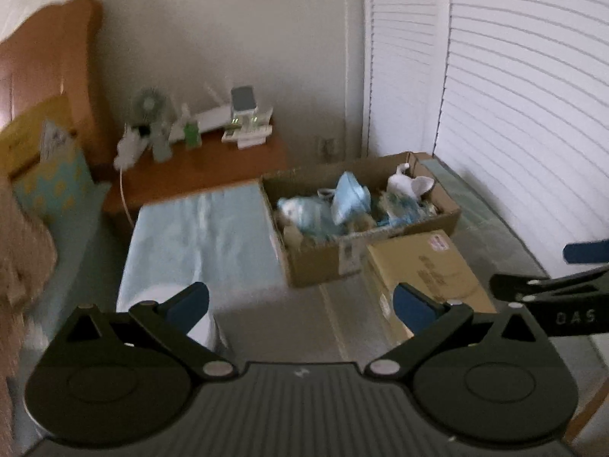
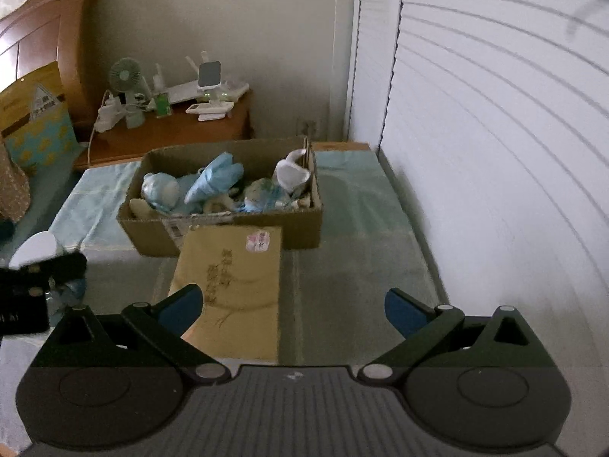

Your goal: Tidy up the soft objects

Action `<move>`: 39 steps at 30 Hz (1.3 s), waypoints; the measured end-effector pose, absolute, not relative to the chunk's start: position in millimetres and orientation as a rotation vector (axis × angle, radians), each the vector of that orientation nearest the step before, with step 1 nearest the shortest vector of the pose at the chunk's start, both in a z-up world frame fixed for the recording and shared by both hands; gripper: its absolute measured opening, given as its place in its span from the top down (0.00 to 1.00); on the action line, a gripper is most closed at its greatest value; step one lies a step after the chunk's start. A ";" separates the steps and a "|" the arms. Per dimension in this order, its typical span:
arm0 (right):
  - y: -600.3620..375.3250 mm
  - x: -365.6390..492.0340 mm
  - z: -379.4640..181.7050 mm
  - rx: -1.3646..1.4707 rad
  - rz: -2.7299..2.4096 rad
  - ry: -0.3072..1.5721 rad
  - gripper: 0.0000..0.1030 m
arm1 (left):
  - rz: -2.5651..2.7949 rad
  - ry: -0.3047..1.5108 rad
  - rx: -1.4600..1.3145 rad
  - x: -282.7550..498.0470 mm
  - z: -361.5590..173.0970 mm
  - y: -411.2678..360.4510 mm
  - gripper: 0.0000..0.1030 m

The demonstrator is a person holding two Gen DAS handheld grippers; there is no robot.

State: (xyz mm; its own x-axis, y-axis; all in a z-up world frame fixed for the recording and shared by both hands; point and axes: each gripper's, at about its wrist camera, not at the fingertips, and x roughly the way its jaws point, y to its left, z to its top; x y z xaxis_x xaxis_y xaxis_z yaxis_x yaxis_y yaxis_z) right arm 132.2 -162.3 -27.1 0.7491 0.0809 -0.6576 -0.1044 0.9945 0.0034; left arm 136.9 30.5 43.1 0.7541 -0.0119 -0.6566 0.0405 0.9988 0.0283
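Hovering above the bed, the left gripper (image 1: pixel 300 304) and right gripper (image 2: pixel 293 306) gape empty; soft toys (image 2: pixel 213 184) fill a cardboard box (image 2: pixel 228 234) ahead. Only the right view shows the mat's (image 2: pixel 354 198) far corner.

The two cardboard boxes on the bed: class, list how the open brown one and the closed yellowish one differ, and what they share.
1. The open brown box holds plush toys, mostly pale blue and white; the closed yellowish box shows no contents.
2. The brown box is deep with upright walls; the yellowish box lies flat and low.
3. The yellowish box has printed writing and a pinkish sticker on top; the brown box has a white label on its front.
Both are cardboard and rest on the bed, touching or nearly so.
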 end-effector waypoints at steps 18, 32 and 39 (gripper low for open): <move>-161.1 106.7 -11.4 -0.055 0.082 0.679 0.00 | -0.001 0.716 0.026 114.2 51.9 18.9 0.01; -161.0 106.8 -11.7 -0.054 0.082 0.677 0.00 | 0.000 0.720 0.021 113.4 52.8 17.9 0.01; -161.6 106.5 -11.6 -0.053 0.083 0.675 0.00 | 0.002 0.718 0.019 114.0 53.9 17.5 0.01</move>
State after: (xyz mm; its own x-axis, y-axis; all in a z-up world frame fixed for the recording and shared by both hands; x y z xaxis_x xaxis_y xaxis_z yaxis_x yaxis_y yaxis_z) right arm 106.5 -161.6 -11.6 0.7773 0.0599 -0.6263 -0.0940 0.9953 -0.0216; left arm 114.0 17.5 53.9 0.7529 0.0082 -0.6581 0.0049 0.9998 0.0180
